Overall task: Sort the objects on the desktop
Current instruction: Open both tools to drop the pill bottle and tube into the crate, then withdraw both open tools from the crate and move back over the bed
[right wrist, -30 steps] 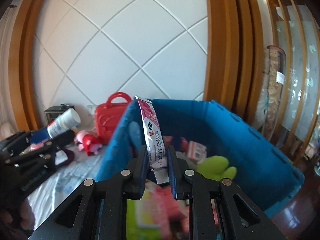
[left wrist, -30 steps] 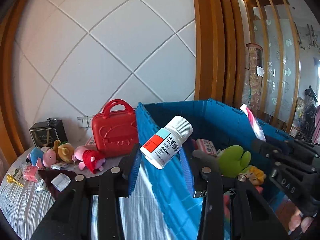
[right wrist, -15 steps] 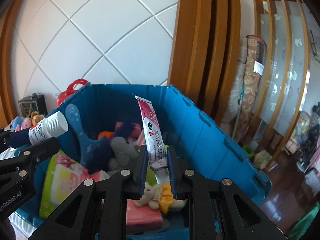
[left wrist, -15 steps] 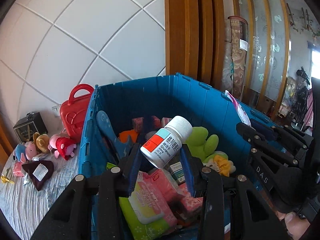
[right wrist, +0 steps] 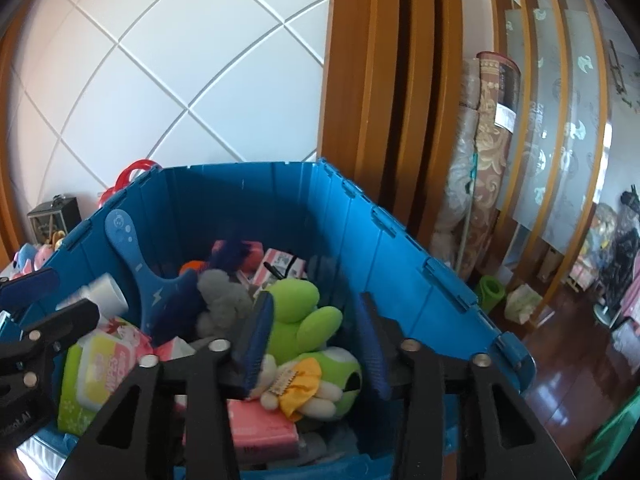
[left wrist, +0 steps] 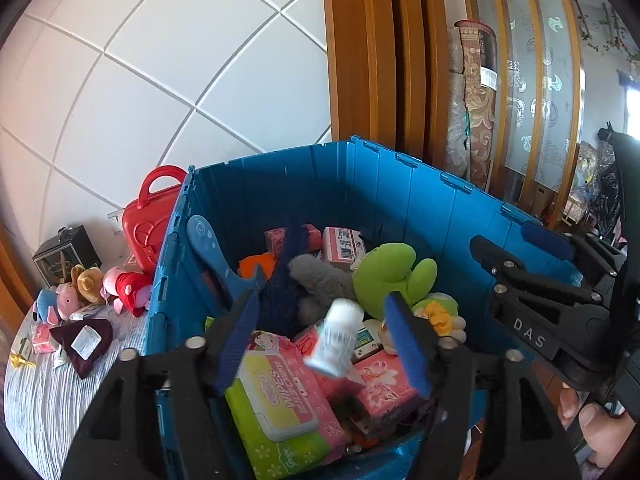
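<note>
Crate: big blue plastic bin [left wrist: 400, 200], open top, walls upright, stands at edge of striped grey-white bedspread [left wrist: 36, 400]; both grippers hang over it
Left tongs: left gripper [left wrist: 324, 344], black frame, blue pads, jaws opening, pads clear of bottle on both sides; tips above crate contents
Right tongs: right gripper [right wrist: 316, 340], same build, jaws opening, nothing pressed between pads; green plush shows through gap; a person's fingers [left wrist: 600, 432] on its handle in left wrist view
Wipes: yellow-green and pink wet wipes pack [left wrist: 280, 408] lying flat at near side of crate, under left gripper
Plush: lime green soft toy [left wrist: 392, 276] in crate middle, touching grey fluffy toy [left wrist: 320, 280] on its left
Paddle: blue plastic flat paddle with round head [right wrist: 132, 256] leaning on crate's left wall
Bottle: white plastic pill bottle with white cap [left wrist: 336, 336], blurred, tilted, cap up, between left pads but apart from both, over pink tissue packs [left wrist: 380, 384]
Outside crate: red toy suitcase with loop handle [left wrist: 152, 216] just beside crate's left wall; small pig plush toys [left wrist: 120, 284] near it on bedspread; dark maroon pouch with white label [left wrist: 84, 344] in front of them
</note>
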{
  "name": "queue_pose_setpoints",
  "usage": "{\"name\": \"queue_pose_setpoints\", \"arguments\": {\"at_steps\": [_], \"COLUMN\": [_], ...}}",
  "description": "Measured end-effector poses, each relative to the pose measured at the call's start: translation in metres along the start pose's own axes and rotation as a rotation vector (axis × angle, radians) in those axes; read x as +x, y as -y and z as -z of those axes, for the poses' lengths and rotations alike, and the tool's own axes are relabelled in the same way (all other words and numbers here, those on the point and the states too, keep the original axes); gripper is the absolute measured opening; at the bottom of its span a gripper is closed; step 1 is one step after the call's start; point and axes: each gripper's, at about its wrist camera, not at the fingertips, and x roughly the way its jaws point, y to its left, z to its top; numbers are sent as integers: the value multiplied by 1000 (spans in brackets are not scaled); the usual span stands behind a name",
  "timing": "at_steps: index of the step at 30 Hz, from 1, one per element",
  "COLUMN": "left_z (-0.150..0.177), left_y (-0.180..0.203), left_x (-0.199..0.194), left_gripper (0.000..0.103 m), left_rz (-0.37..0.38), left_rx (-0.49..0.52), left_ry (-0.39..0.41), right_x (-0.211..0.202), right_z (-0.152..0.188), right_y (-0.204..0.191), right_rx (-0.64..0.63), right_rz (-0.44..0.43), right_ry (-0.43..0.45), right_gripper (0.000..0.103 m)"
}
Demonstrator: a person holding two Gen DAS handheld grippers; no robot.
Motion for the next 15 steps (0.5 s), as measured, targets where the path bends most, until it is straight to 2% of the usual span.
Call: {"name": "queue_pose_setpoints", "arguments": {"at_steps": [1,2,4,7,10,15], "left_z": [0,-1,-3,-3,-3,4], "left_y": [-1,-2,-6,-22,-47,-105], "left_x": [-4,-8,-16,-26,-35,-49], "left_gripper": [81,81,82,82,82,82], "left_rz": [-8,-12,-18,-13,15,-24], "left_rx": [1,5,10,-9,-42,-104], "left_ry": [19,37,61,85,101,137], "right_x": [-3,-6,-15,-26,-35,-60], "right_z": [0,-1,-3,-9,-18,-34], "right_y": [0,0,-3,-9,-20,-60], "right_rx": [3,5,4,3,7,15], "right_rz": [0,1,8,18,-10,-86], "right_ry": [9,22,50,85,110,182], "right_gripper": [78,91,101,103,103,103]}}
